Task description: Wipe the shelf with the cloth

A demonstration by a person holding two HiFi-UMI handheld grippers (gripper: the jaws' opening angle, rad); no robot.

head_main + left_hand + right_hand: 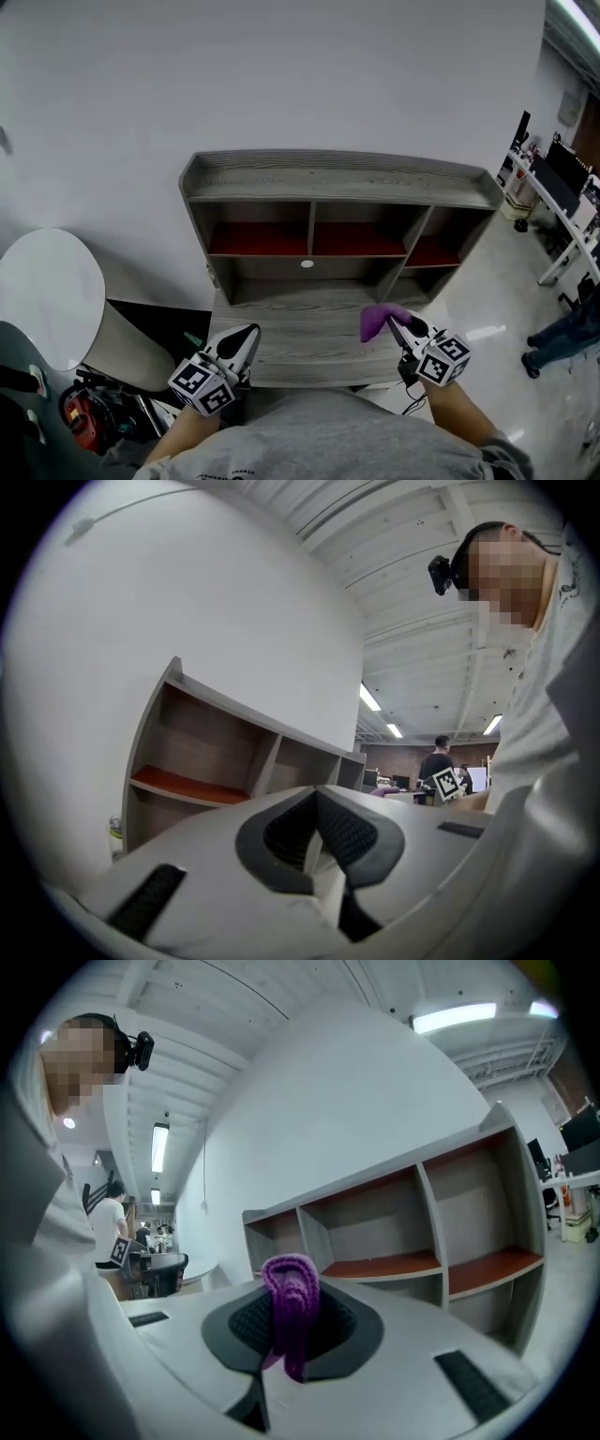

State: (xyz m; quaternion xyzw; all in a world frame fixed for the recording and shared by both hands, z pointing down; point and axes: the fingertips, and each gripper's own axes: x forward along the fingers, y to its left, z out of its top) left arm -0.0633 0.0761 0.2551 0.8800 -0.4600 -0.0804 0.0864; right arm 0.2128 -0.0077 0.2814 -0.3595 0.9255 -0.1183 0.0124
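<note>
Gripping purple cloth (289,1293), right tongs (291,1335) — left tongs (316,841), by their view alone, clenched.

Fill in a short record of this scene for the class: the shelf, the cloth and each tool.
Shelf: grey unit against a white wall, three upper compartments with red boards
Cloth: purple, pinched in the right tool
Right tool: shut on the cloth, over the right of the shelf's lower ledge
Left tool: shut, empty, at the ledge's left front
Wiping contact: cannot tell
</note>
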